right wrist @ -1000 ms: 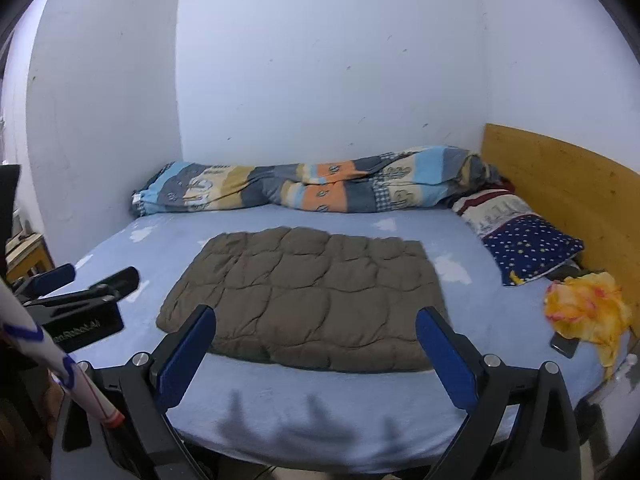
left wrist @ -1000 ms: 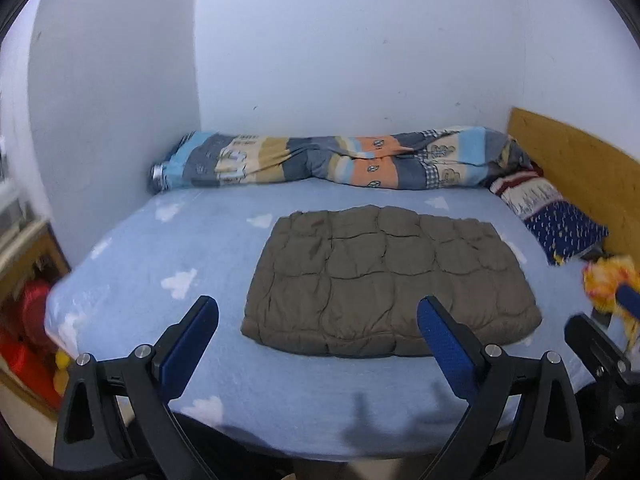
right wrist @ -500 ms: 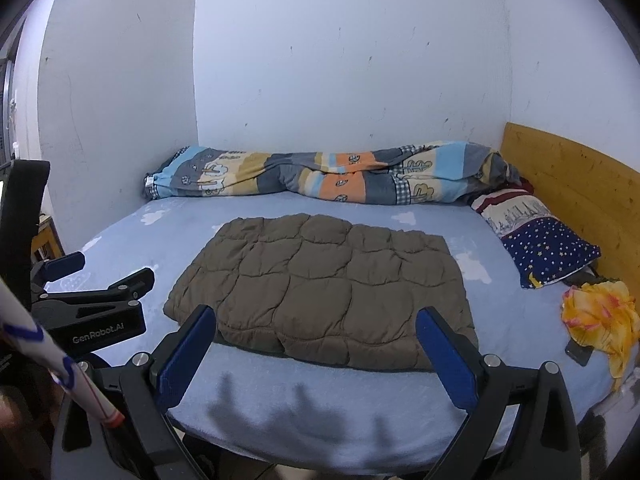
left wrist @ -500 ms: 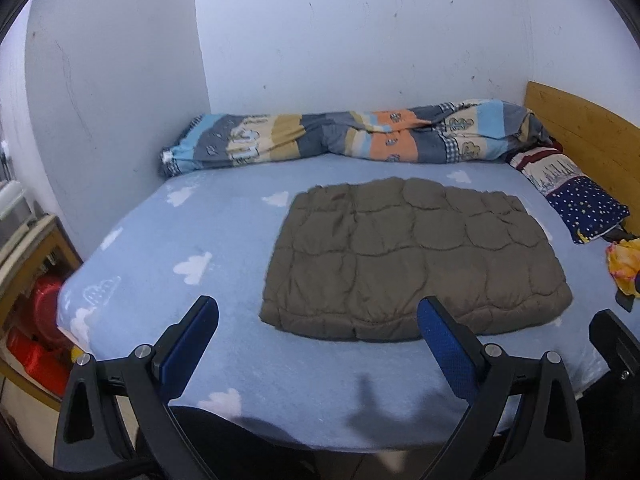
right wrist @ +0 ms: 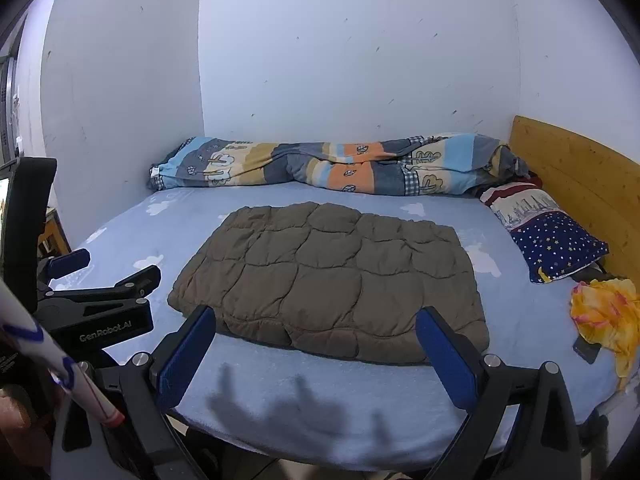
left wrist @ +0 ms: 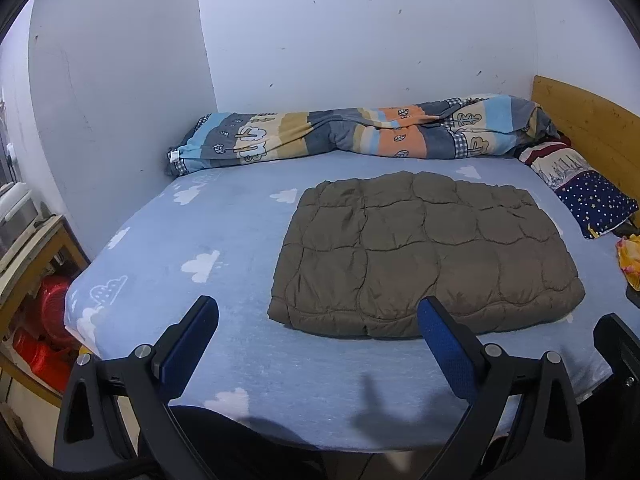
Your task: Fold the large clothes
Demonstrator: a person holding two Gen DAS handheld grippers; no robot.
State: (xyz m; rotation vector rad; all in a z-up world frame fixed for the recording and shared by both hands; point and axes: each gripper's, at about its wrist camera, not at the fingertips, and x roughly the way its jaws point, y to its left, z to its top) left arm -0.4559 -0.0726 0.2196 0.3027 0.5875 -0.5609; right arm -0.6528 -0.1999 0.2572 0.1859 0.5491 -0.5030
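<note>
A brown quilted garment (left wrist: 424, 256) lies folded into a flat rectangle in the middle of the blue bed; it also shows in the right wrist view (right wrist: 332, 280). My left gripper (left wrist: 318, 322) is open and empty, held above the bed's near edge, short of the garment's front left corner. My right gripper (right wrist: 316, 332) is open and empty, just in front of the garment's near edge. The left gripper's body (right wrist: 96, 300) shows at the left of the right wrist view.
A striped rolled duvet (left wrist: 360, 136) lies along the back wall. A starry pillow (right wrist: 556, 244) and a yellow cloth (right wrist: 604, 312) over a phone lie at the right by the wooden headboard (right wrist: 576, 176). A wooden side table (left wrist: 28, 248) with red items stands left.
Both grippers have tilted down and moved a little closer to the bed, so the garment sits lower and larger in both views. The garment itself has not moved.
</note>
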